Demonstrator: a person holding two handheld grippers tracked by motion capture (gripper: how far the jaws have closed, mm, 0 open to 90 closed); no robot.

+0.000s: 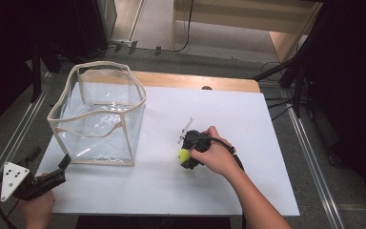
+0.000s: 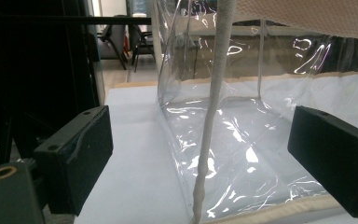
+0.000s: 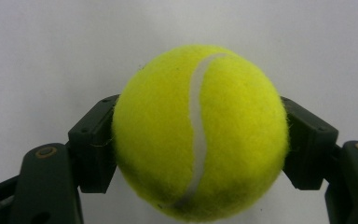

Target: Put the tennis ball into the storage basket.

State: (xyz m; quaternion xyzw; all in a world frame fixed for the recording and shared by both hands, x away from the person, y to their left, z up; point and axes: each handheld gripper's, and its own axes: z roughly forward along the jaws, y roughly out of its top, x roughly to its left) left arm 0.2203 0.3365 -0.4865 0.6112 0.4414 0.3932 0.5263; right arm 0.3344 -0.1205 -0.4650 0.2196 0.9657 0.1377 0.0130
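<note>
Your right hand-held gripper (image 1: 187, 156) sits near the middle of the white bench (image 1: 248, 124), its two black jaws pressed against either side of a yellow-green tennis ball (image 3: 200, 133). In the right gripper view the ball fills the gap between the pads, its white seam curving down the front, with bare bench surface behind it. Your left hand-held gripper (image 1: 52, 174) rests at the near left corner of the bench, jaws spread wide and holding nothing. Just ahead of it stands a clear plastic bag (image 1: 100, 119) with cream fabric trim, open at the top; in the left gripper view its near corner seam (image 2: 212, 121) rises between the open jaws without touching either pad. The bag stands well apart from the ball, to its left.
</note>
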